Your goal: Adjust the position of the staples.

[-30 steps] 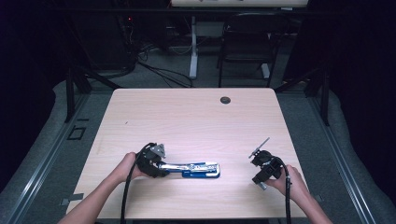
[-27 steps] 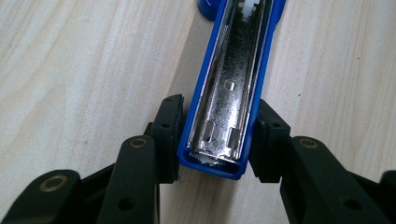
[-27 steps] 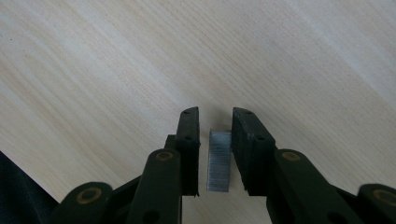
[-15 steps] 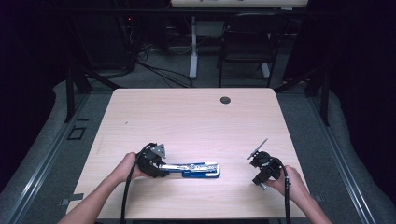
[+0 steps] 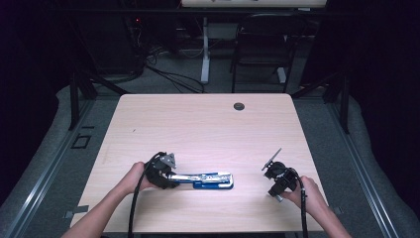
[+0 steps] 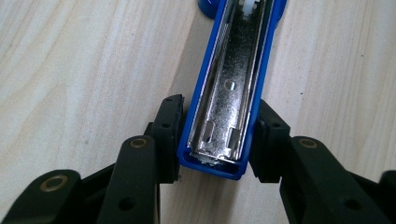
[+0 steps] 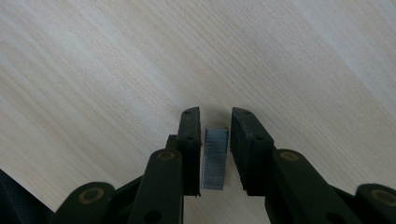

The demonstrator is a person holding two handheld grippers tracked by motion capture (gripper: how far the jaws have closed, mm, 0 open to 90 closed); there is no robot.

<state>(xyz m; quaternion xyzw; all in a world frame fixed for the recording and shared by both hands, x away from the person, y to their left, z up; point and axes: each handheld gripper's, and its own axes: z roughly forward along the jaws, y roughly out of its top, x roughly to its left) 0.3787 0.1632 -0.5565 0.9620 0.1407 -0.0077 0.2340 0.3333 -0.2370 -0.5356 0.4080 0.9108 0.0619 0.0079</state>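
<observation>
1. High view: I sit at a pale wooden table [image 5: 198, 124]. My left gripper [image 5: 174, 179] lies low on the near left part of the table, clamped on one end of a blue stapler [image 5: 210, 179] opened out flat, which stretches rightward from it. My right gripper [image 5: 266, 167] is well apart, near the right edge, tilted above the tabletop. I judge the left grip is there to steady the stapler while staples are brought over for loading.

2. Left gripper view: my left gripper [image 6: 215, 135] has its two black jaws pressed against the blue plastic sides of the stapler [image 6: 233, 79], at its squared end. Inside runs a shiny metal channel, long and narrow, with small slots and holes. The channel faces up and looks empty to me, ready to be filled.

3. Right gripper view: my right gripper [image 7: 215, 140] is narrow, its matte black jaws flanking a short strip of staples [image 7: 215, 158]. The strip is grey, finely ribbed, block-shaped. One pad touches it; a thin gap shows on the other side, so I cannot tell whether it is firmly pinched. Light wood grain runs diagonally beneath.
</observation>
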